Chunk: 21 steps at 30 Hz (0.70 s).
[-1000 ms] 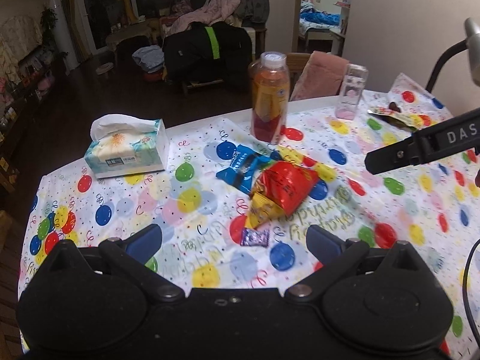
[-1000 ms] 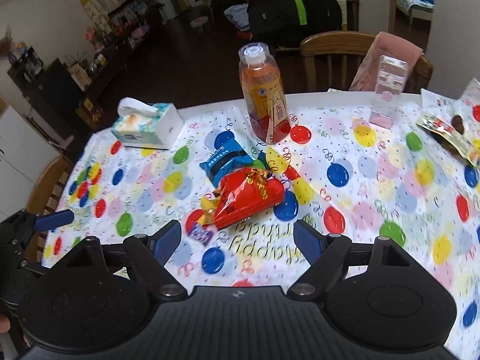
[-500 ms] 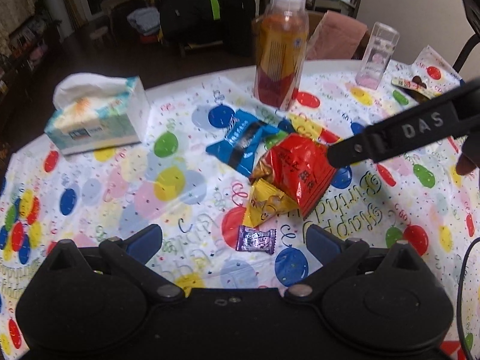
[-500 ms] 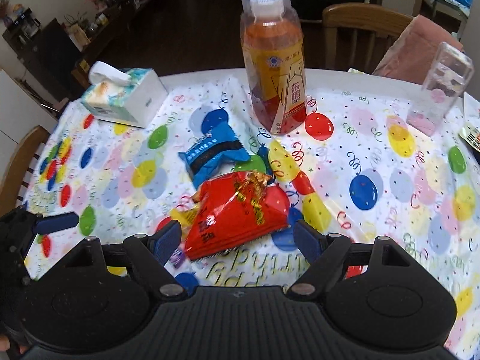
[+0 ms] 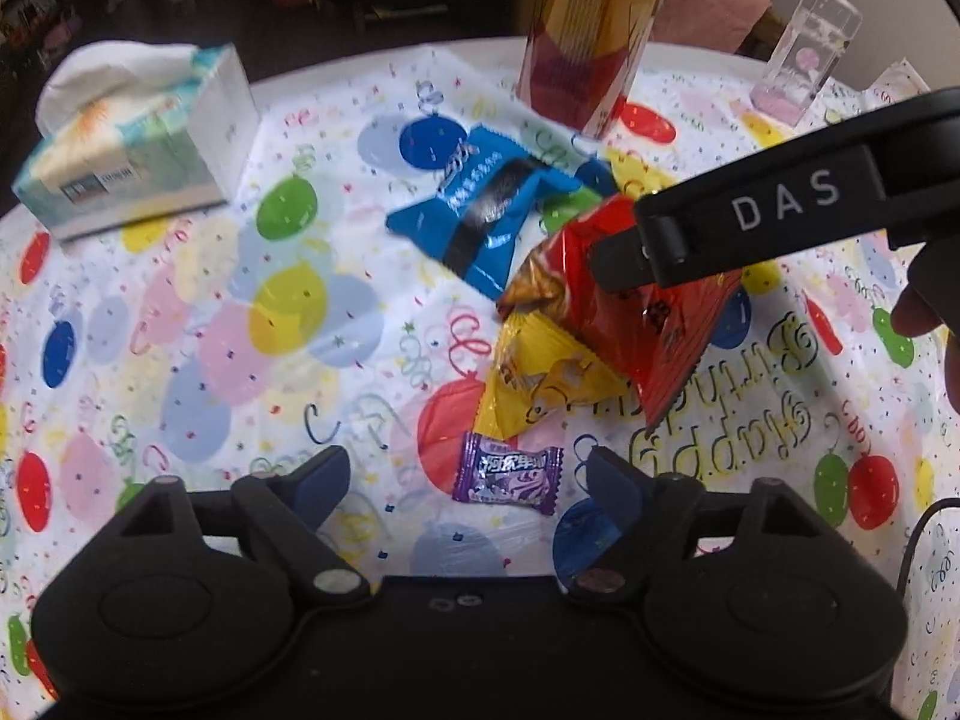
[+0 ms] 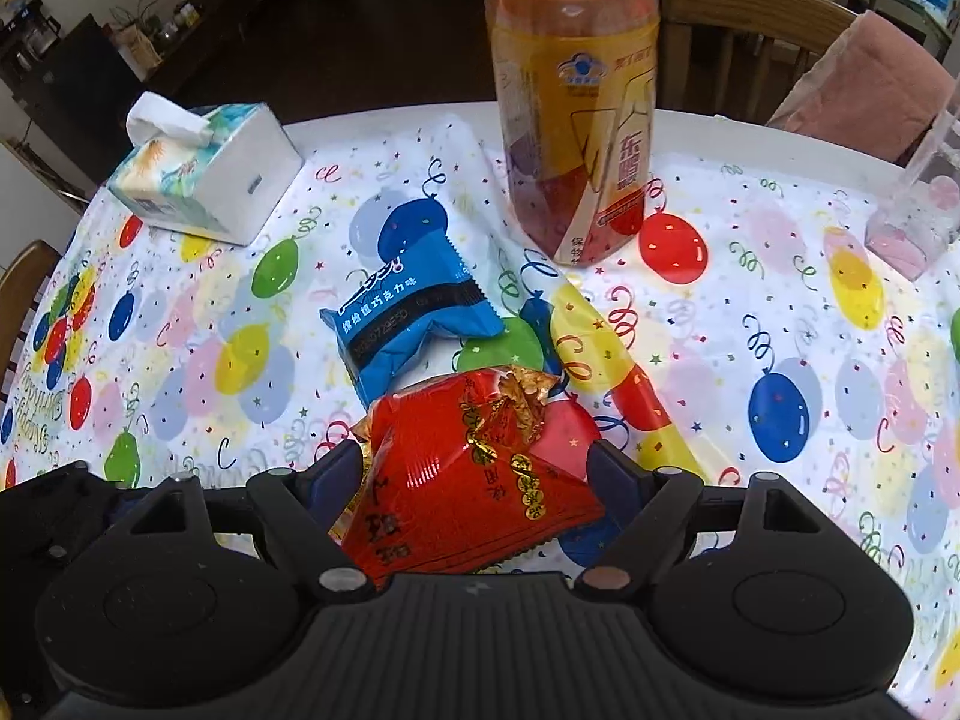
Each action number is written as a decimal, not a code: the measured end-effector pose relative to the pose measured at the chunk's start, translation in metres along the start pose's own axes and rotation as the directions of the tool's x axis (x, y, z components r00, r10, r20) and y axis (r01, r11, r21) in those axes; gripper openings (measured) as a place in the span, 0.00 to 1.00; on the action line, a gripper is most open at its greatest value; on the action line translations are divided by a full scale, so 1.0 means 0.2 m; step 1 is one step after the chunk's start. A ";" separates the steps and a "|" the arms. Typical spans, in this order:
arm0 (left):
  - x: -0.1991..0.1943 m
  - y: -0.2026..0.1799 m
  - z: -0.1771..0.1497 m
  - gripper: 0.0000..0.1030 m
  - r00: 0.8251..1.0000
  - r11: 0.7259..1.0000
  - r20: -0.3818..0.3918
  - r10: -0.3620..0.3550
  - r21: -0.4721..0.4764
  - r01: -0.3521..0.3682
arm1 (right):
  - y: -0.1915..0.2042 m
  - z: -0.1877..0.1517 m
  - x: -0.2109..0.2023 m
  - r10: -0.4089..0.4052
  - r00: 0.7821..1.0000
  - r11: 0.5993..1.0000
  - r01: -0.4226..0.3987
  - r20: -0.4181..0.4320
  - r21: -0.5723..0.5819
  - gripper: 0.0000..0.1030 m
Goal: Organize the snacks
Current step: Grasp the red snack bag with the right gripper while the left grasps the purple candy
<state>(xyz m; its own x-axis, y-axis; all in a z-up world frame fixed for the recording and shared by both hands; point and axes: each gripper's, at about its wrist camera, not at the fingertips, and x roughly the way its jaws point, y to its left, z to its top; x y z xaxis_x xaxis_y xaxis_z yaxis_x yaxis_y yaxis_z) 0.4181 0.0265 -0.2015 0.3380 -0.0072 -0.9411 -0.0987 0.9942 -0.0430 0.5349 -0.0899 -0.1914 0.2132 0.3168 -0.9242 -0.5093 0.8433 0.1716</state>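
Right tongs (image 6: 474,468) now straddle the red packet (image 6: 468,480), hiding its base.

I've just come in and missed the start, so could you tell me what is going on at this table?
A person is sorting snacks with a handheld gripper in each hand. The right gripper is open, its fingers either side of the red snack bag, not yet closed on it. The left gripper is open too, low over the small purple candy. A yellow packet lies partly under the red bag, and the blue packet sits beyond, before the drink bottle and tissue box.
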 end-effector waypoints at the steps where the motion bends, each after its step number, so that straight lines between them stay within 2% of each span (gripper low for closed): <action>1: 0.01 0.00 0.00 0.78 1.000 1.000 -0.007 0.000 0.000 0.000 | 0.01 0.00 0.00 -0.006 1.000 1.000 0.006 0.001 -0.008 0.80; 8: 0.09 -0.01 0.00 0.69 0.997 0.999 -0.058 -0.047 -0.003 0.047 | 0.03 0.00 0.05 -0.034 0.999 0.999 0.034 -0.011 -0.040 0.80; 12: 0.09 -0.03 0.00 0.64 0.999 0.999 -0.041 -0.028 0.019 0.029 | 0.04 0.00 0.06 -0.045 0.999 0.998 0.045 -0.006 -0.050 0.79; 14: 0.09 -0.04 0.00 0.51 0.999 1.000 -0.032 -0.007 0.027 0.008 | 0.05 -0.01 0.06 -0.051 0.999 0.997 0.051 -0.004 -0.058 0.79; 15: 0.09 -0.04 0.00 0.48 1.000 0.999 -0.031 0.003 0.032 -0.002 | 0.06 -0.01 0.06 -0.054 0.999 0.997 0.054 0.000 -0.063 0.78; 17: 0.08 -0.03 0.00 0.34 1.000 1.000 -0.028 0.009 0.031 -0.008 | 0.07 -0.01 0.05 -0.060 0.998 0.995 0.060 0.005 -0.078 0.72; 19: 0.08 -0.02 0.01 0.27 1.000 1.000 -0.029 -0.005 0.009 0.006 | 0.08 -0.02 0.05 -0.063 0.998 0.994 0.063 0.008 -0.087 0.67; 21: 0.08 0.01 0.01 0.25 0.999 1.000 -0.033 -0.021 -0.021 0.020 | 0.09 -0.02 0.04 -0.068 0.998 0.994 0.068 0.011 -0.091 0.64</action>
<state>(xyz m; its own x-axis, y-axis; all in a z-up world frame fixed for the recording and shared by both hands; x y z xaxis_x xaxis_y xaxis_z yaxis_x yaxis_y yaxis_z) 0.4254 0.0287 -0.2159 0.3087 -0.0312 -0.9507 -0.1115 0.9914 -0.0688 0.5241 -0.0742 -0.1964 0.2562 0.2638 -0.9299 -0.5672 0.8200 0.0763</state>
